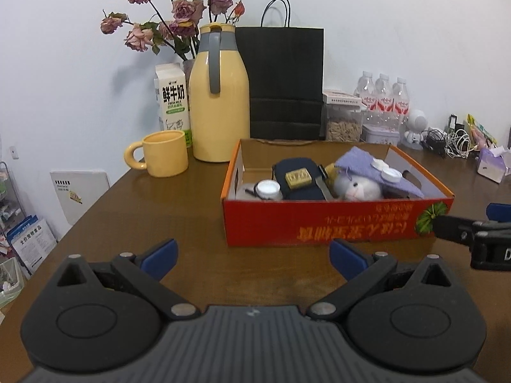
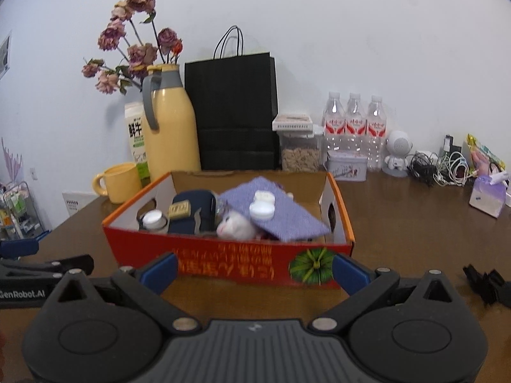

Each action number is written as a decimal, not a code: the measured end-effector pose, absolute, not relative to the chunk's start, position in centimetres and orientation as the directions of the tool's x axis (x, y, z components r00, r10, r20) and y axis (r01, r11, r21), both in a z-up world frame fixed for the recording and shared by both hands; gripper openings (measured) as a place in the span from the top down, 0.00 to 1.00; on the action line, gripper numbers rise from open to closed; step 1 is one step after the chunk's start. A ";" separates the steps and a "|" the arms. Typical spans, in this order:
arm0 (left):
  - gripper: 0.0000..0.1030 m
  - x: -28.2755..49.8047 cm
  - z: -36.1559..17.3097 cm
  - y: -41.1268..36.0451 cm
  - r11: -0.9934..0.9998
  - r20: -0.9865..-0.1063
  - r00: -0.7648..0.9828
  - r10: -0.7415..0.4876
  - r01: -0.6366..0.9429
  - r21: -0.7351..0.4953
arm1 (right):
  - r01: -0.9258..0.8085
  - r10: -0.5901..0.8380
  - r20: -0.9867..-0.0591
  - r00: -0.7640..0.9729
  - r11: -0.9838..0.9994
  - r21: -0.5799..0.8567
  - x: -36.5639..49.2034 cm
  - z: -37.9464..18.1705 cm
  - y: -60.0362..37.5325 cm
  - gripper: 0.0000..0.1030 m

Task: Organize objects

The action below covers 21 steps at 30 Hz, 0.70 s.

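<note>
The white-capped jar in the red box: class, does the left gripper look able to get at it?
Probably yes. The left gripper is open and empty, the jar sits uncovered in the box's near-left corner, and only the low front wall stands between, so it would need to come in from above.

Setting: a lived-in home or small-office corner, where you face a brown wooden table (image 1: 191, 198) pushed against a plain white wall (image 1: 399, 32). At your 11 o'clock: dried roses (image 1: 179, 9), milk carton (image 1: 171, 99), yellow thermos jug (image 1: 218, 95), matching mug (image 1: 164, 153). At 12: black paper bag (image 1: 284, 83). At 1–2: bottled water (image 2: 354, 124), tangled charger cables (image 2: 447, 167).
</note>
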<state>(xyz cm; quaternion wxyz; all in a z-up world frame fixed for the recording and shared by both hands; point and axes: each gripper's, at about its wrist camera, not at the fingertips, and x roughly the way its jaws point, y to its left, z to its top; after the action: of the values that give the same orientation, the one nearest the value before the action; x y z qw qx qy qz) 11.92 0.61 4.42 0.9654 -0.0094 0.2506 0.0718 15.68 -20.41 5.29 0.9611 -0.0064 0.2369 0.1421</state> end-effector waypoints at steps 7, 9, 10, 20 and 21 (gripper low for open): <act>0.00 10.5 4.4 0.5 0.989 -0.492 0.860 0.135 -0.146 0.015 | -0.278 0.271 -0.470 0.840 0.959 0.057 14.0 4.7 -20.5 0.00; 0.00 10.2 4.5 0.4 0.989 -0.488 0.862 0.135 -0.146 0.015 | -0.278 0.271 -0.470 0.840 0.959 0.058 13.8 4.8 -20.6 0.00; 0.00 10.1 4.5 0.4 0.989 -0.487 0.863 0.135 -0.146 0.015 | -0.278 0.271 -0.469 0.840 0.959 0.058 13.8 4.8 -20.6 0.00; 0.00 9.9 4.7 0.3 0.989 -0.483 0.865 0.136 -0.147 0.016 | -0.277 0.272 -0.469 0.840 0.959 0.059 13.6 4.9 -20.7 0.00; 0.00 9.9 4.7 0.3 0.989 -0.483 0.865 0.135 -0.146 0.015 | -0.278 0.272 -0.469 0.840 0.959 0.059 13.6 4.9 -20.7 0.00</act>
<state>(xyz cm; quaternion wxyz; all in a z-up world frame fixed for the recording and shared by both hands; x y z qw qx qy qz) 9.91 0.31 4.68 0.9656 -0.0110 0.2495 0.0727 13.55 -20.66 4.85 0.9592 -0.0057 0.2436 0.1433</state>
